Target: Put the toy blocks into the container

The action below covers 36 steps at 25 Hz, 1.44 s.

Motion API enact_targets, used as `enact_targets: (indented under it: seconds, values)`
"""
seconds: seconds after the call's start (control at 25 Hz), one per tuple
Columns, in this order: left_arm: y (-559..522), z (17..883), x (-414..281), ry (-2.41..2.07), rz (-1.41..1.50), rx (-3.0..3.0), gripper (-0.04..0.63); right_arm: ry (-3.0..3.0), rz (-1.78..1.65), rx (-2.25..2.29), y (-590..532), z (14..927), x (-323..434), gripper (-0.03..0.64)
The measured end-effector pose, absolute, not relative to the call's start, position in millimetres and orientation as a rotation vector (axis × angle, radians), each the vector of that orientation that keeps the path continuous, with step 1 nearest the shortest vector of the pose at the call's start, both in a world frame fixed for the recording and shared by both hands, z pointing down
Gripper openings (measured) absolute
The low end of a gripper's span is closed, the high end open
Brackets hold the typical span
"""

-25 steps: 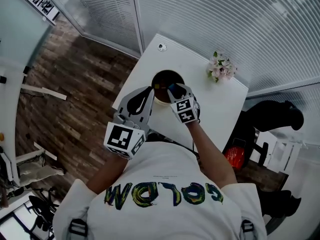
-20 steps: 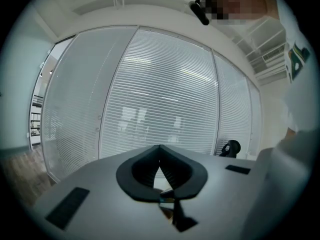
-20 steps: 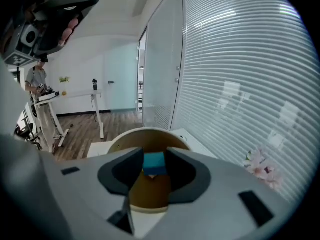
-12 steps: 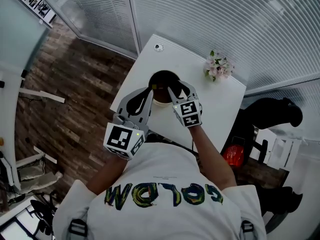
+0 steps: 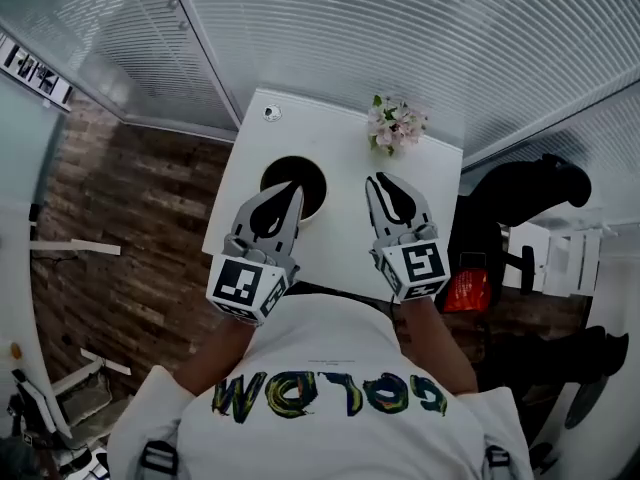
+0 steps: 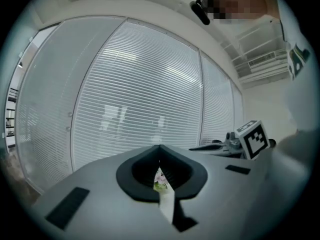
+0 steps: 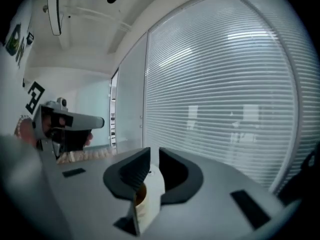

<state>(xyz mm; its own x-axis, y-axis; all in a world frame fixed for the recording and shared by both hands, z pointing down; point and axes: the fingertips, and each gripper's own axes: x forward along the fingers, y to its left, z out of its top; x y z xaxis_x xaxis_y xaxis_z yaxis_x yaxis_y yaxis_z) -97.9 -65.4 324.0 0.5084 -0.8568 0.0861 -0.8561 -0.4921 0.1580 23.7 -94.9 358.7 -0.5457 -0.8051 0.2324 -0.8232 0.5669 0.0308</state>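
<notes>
Standing at the near edge: a person in a white printed shirt (image 5: 320, 368), at a white table (image 5: 340, 233).
Container (image 5: 300, 171): round, on the table's left half. Its inside shows only dark, so blocks cannot be made out.
Left gripper (image 5: 295, 190): jaws brought together with nothing gripped. It points level, its tips over the near rim of the Container.
Right gripper (image 5: 381, 180): jaws a narrow slit apart after just closing in, nothing between them. It hangs above bare tabletop, to the right of the Container and apart from it.
Flowers (image 5: 395, 123): a small pink-and-white bunch at the table's far edge, to the right of the Container.
Blinds (image 5: 400, 38): pale slats along the wall beyond the table.
</notes>
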Motion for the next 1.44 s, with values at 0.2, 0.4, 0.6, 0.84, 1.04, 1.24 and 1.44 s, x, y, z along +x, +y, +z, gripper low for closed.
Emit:
enact_targets:
  seconds: [0.2,0.4,0.6,0.84,1.04,1.24,1.44]
  values:
    - [-74,318,-63,-1.371,-0.011,2.635,0.008,-2.552,0.038,1.496,-75,314,67,0.048]
    - [-82,315,-38,-1.294,-0.011,2.676,0.008,-2.500,0.000,1.598,-65,295,96,0.032]
    - [-87,312,-20,-1.244,-0.013,2.704,0.008,-2.452,0.010,1.652,-62,297,115,0.018]
    - [-92,312,-9,-1.217,-0.001,2.714,0.008,-2.444,0.032,1.669,-65,301,123,0.018]
    - [-97,312,-9,-1.225,0.009,2.717,0.008,-2.446,0.027,1.652,-71,303,123,0.018]
    - [-99,314,-15,-1.240,0.009,2.707,0.008,-2.450,0.023,1.645,-76,303,120,0.017]
    - [-98,316,-22,-1.246,0.011,2.701,0.008,-2.447,0.020,1.642,-78,302,116,0.017]
